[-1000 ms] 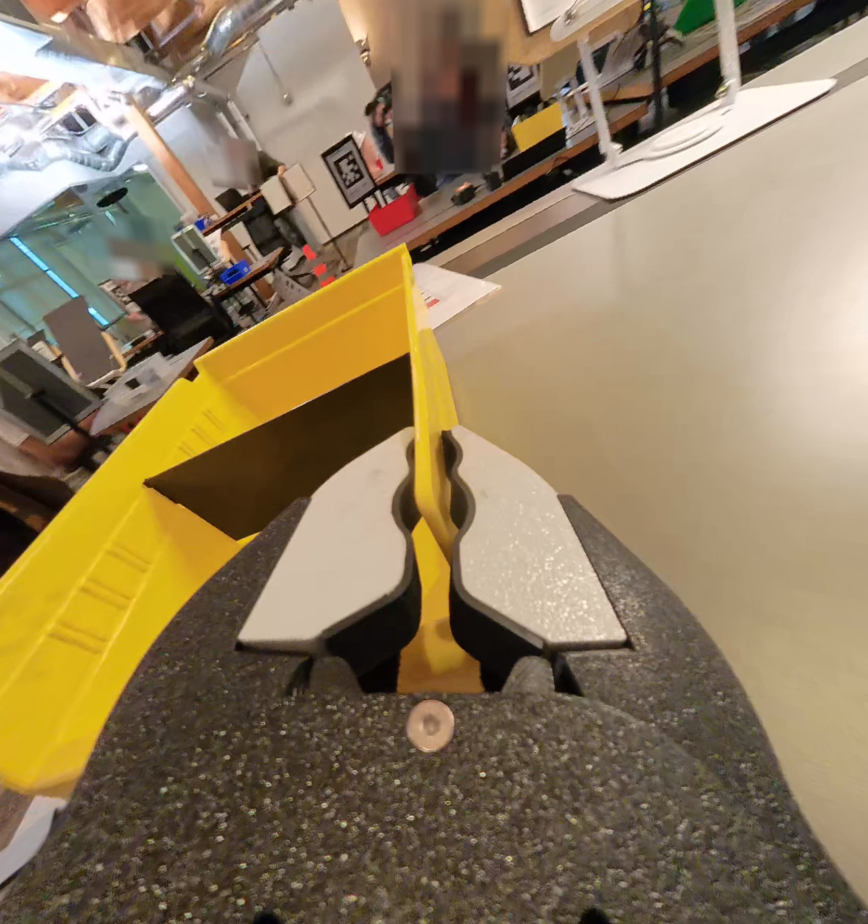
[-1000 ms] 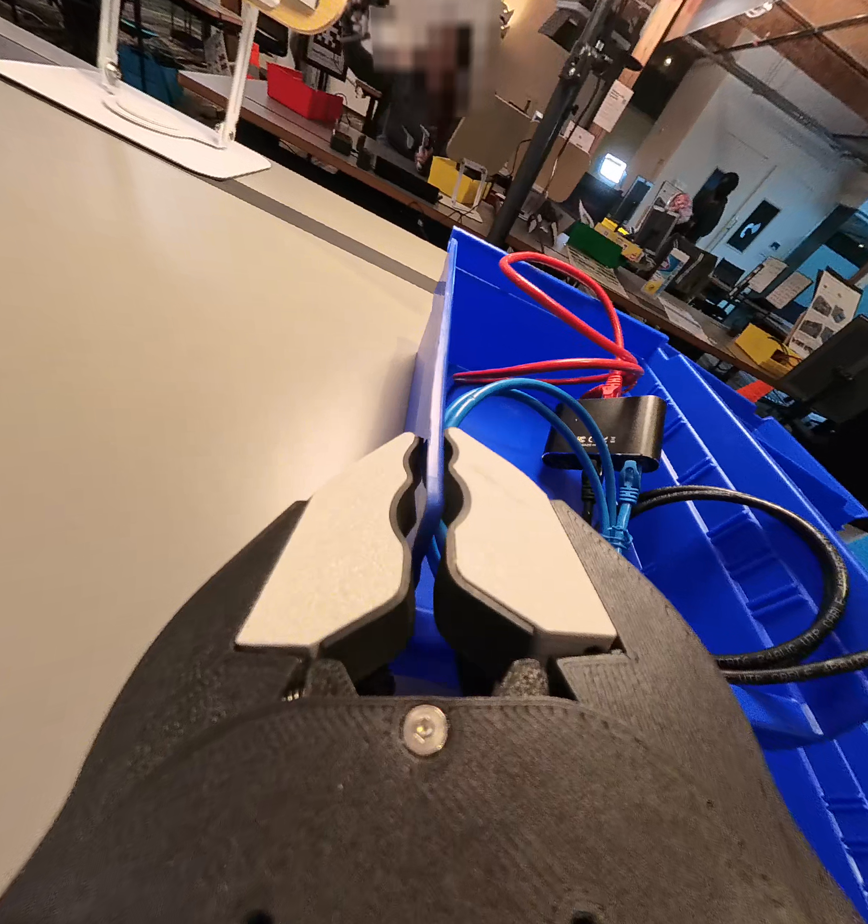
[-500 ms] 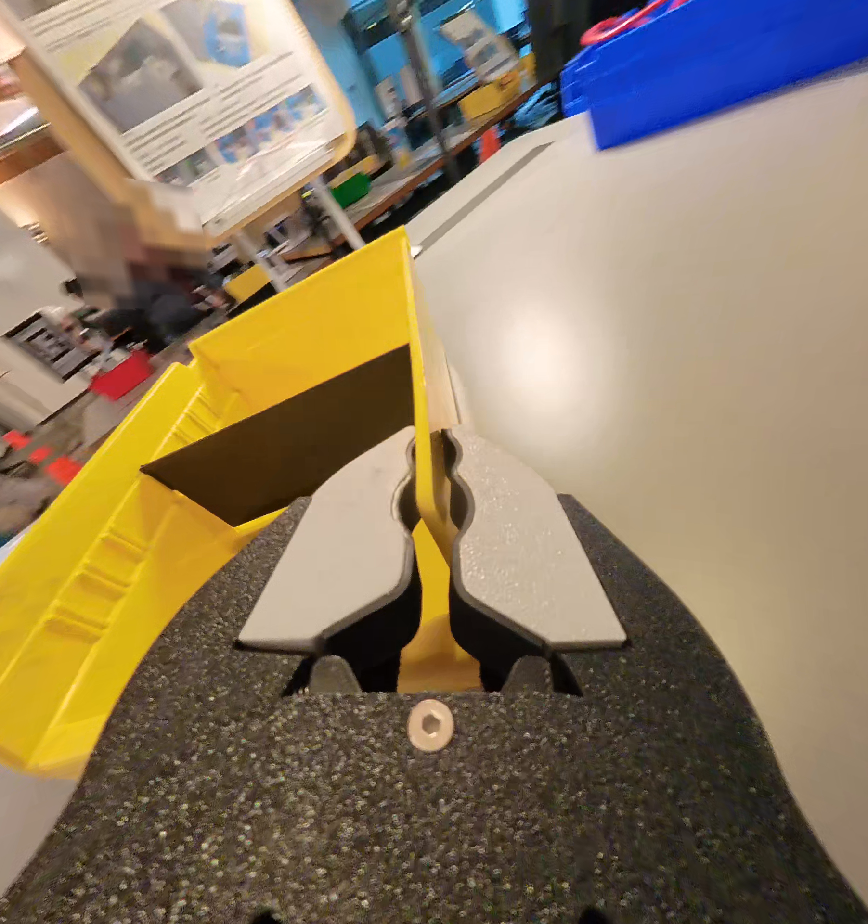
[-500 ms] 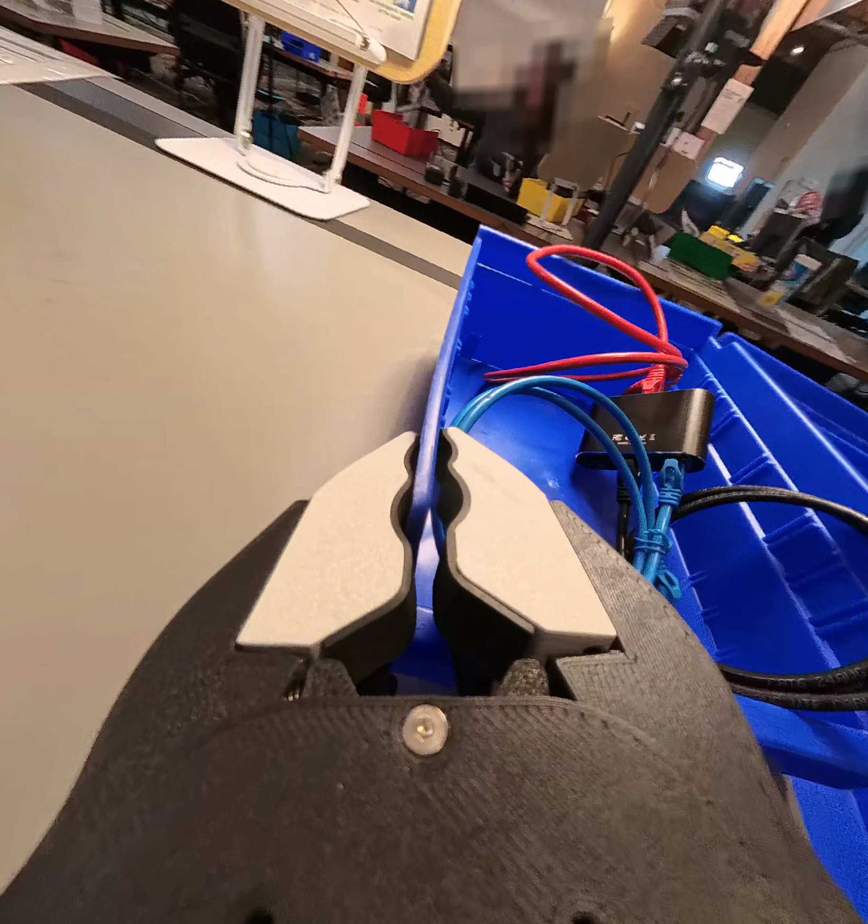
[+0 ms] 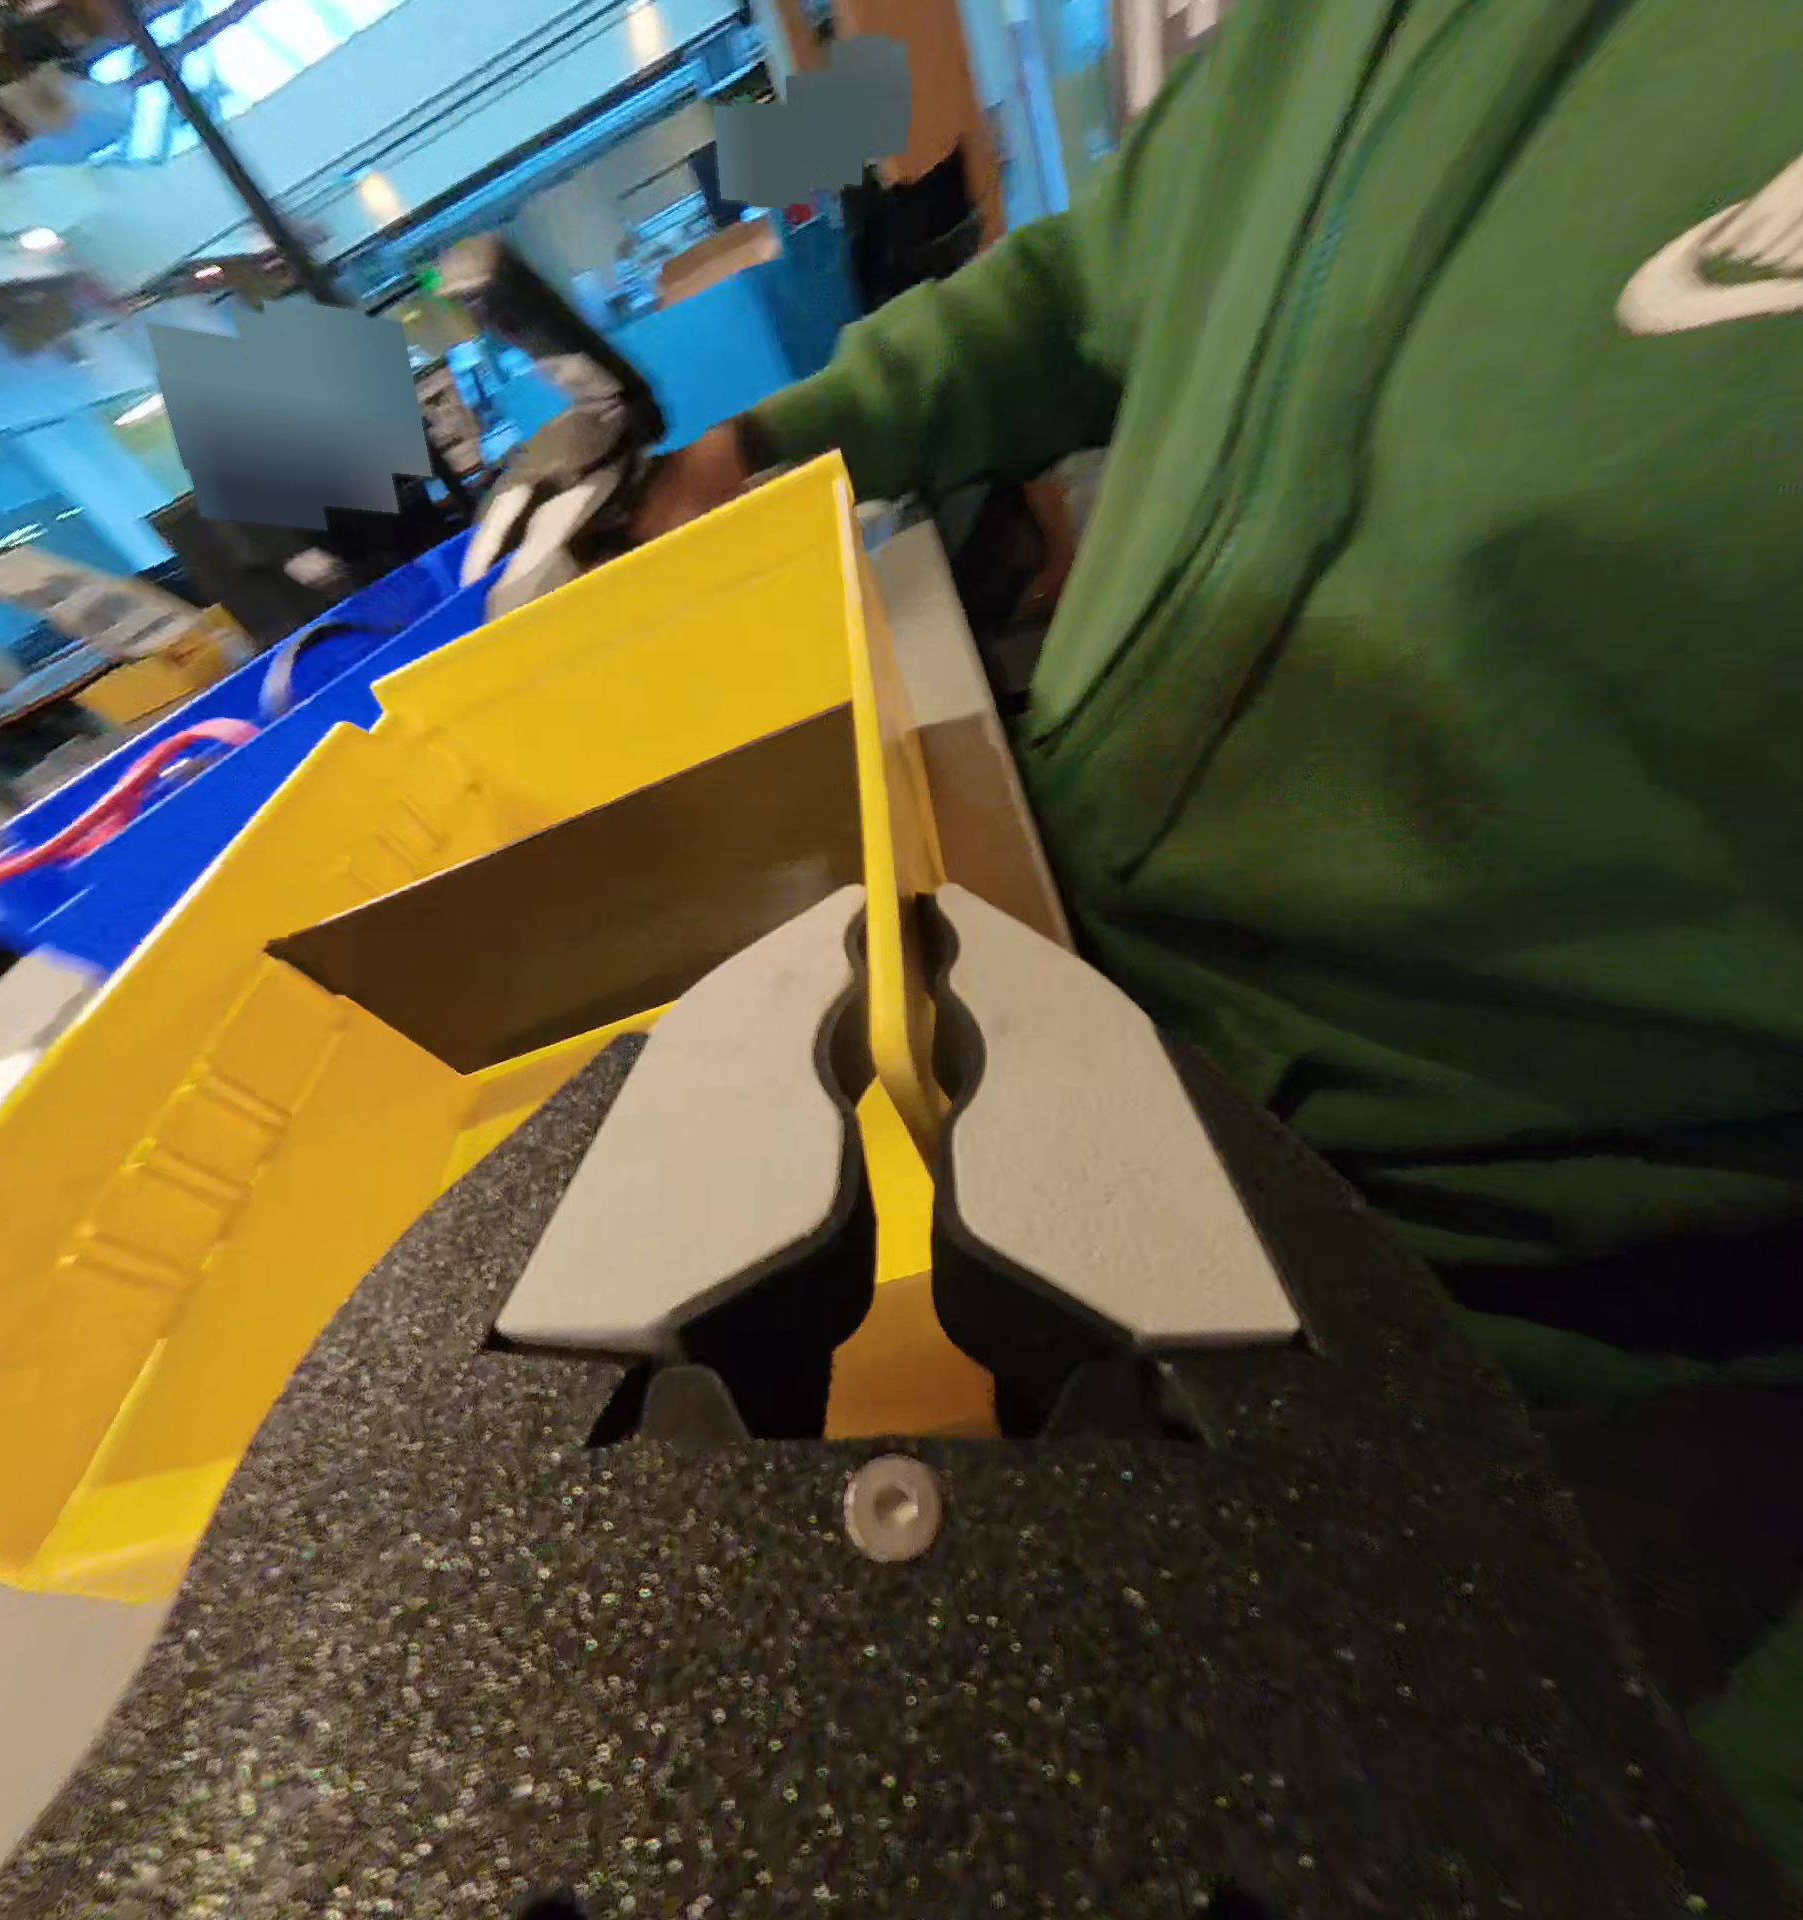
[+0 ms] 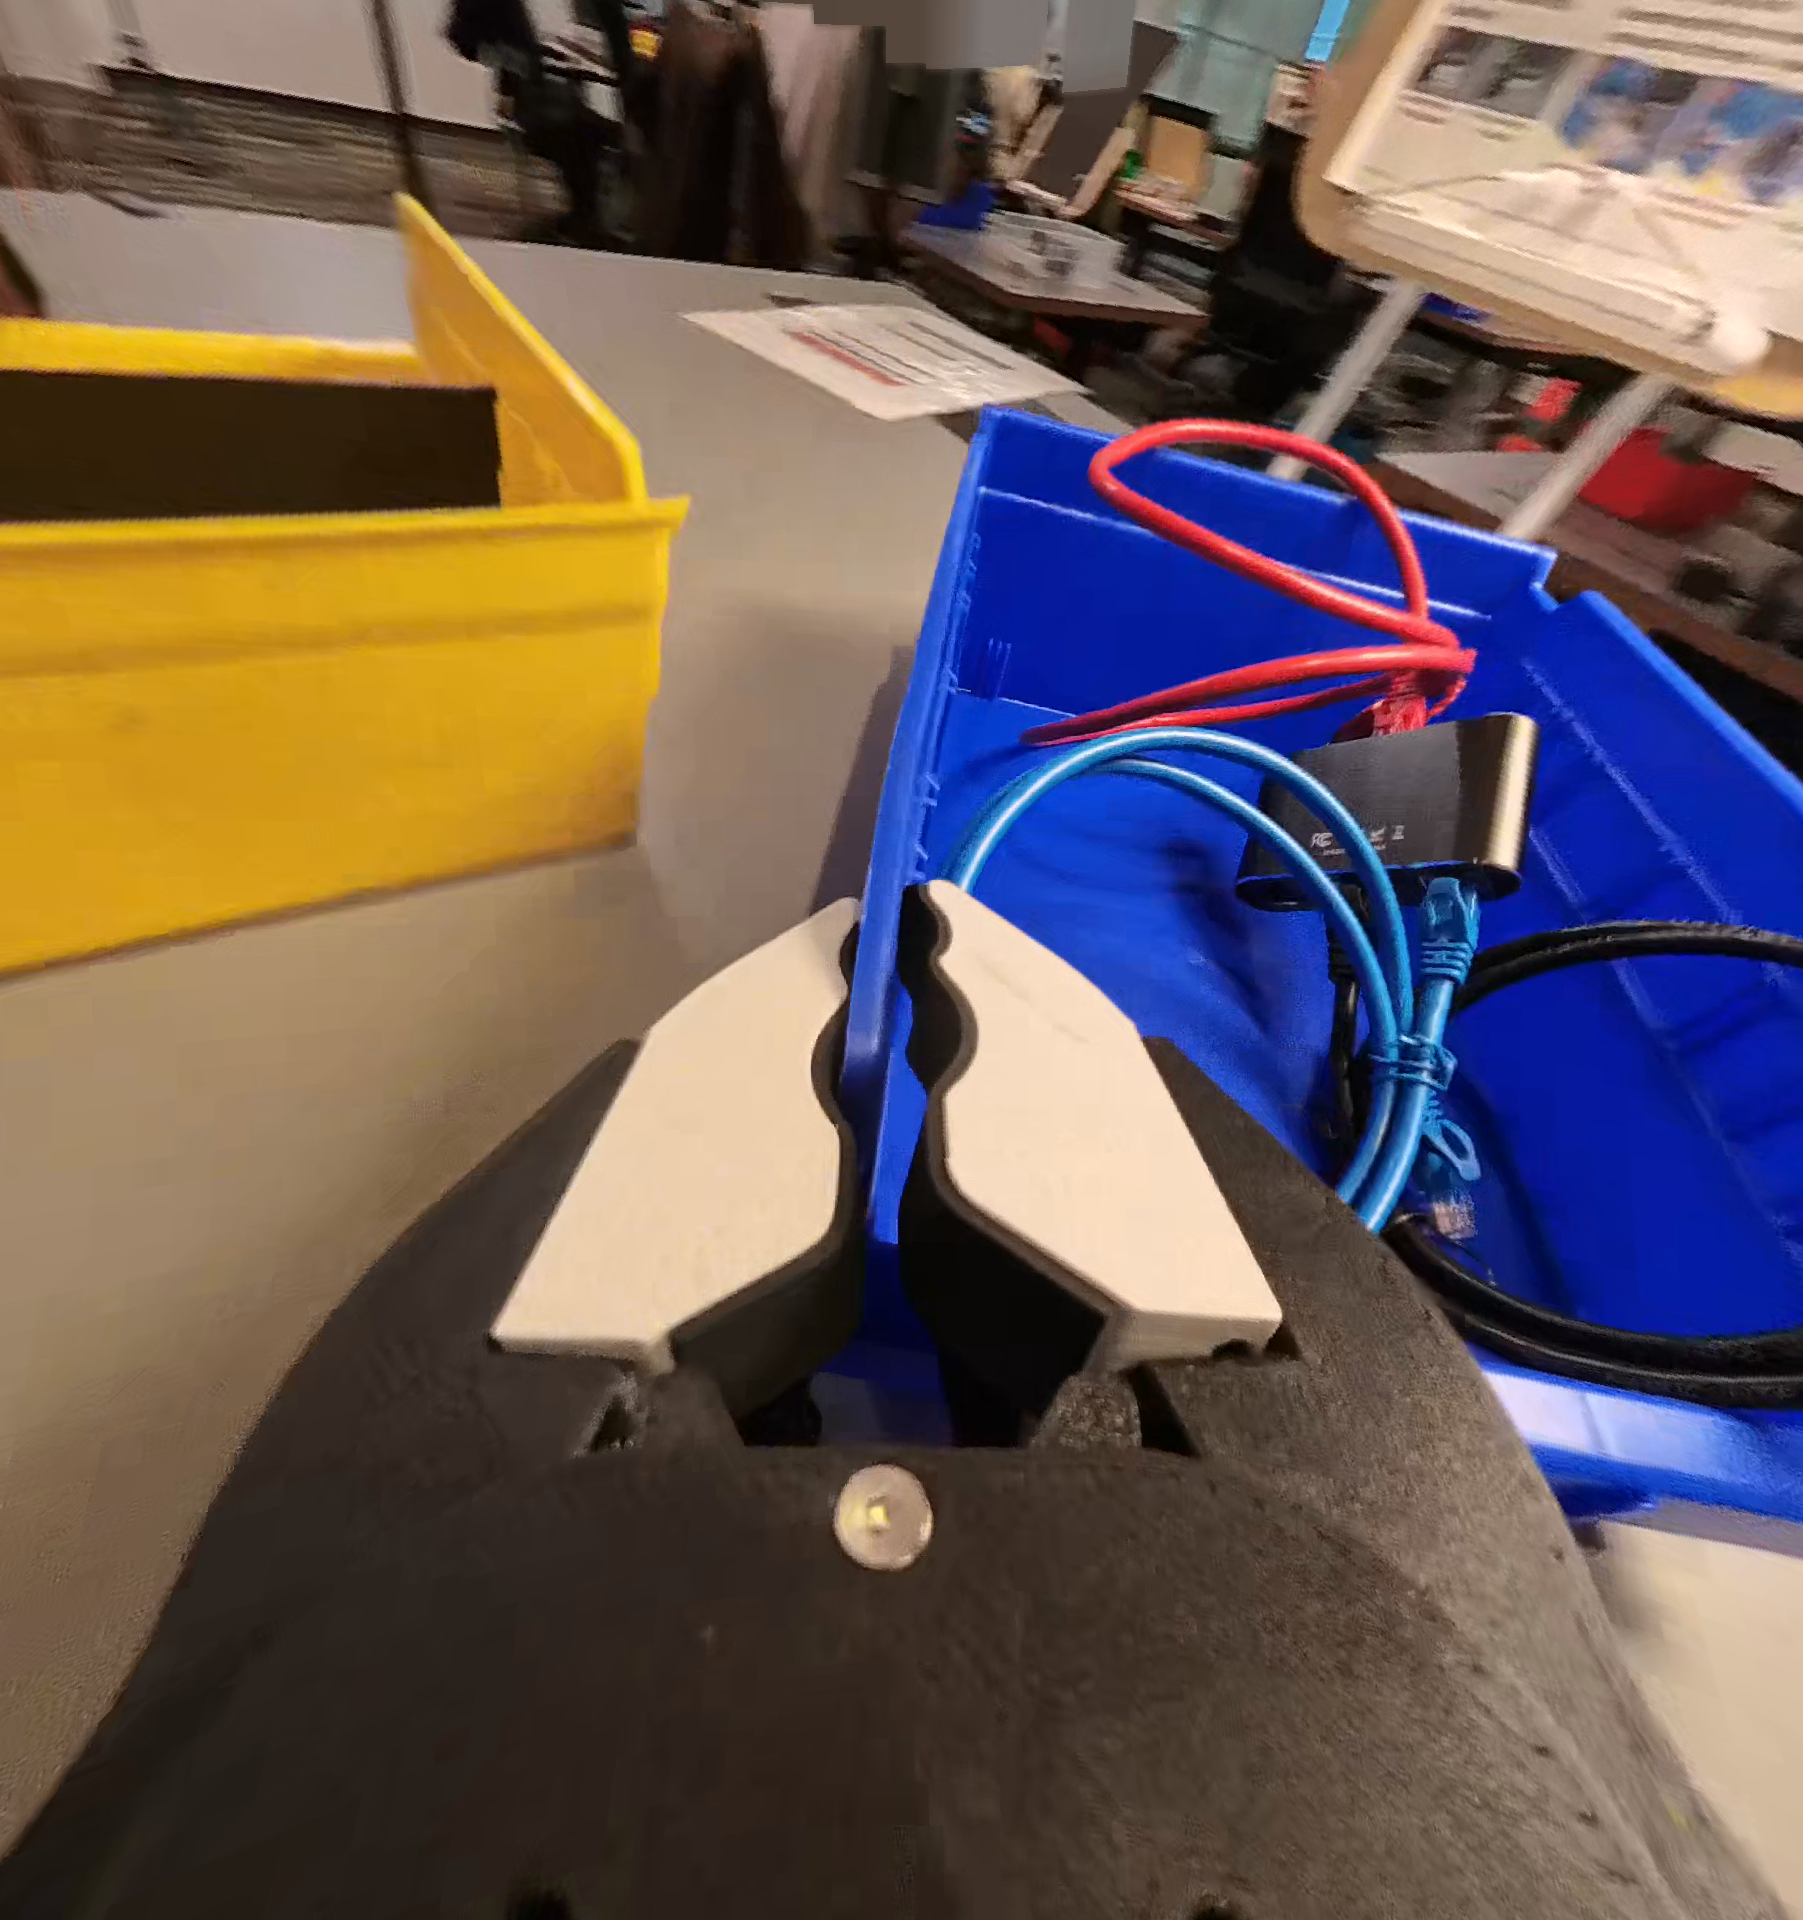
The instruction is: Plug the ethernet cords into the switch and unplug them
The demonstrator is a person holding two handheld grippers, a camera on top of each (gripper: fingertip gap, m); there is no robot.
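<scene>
Stock as I count it: two bins, three cords, one switch. My left gripper (image 5: 902, 914) pinches the yellow bin (image 5: 606, 665) wall. My right gripper (image 6: 881, 914) pinches the blue bin (image 6: 1063, 623) wall; inside, right of its fingers, lie the black switch (image 6: 1396, 800), red cord (image 6: 1261, 561), blue cord (image 6: 1375, 966), black cord (image 6: 1603, 1340).

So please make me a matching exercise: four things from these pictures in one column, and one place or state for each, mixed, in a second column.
Things:
1. red cord
2. switch
3. yellow bin
4. blue bin

Places or states:
a. its wall is clamped by the left gripper
b. loops above the rim of the blue bin
c. its wall is clamped by the right gripper
d. lies inside the blue bin, a light blue cord beside it

Pairs: 1-b, 2-d, 3-a, 4-c
</scene>
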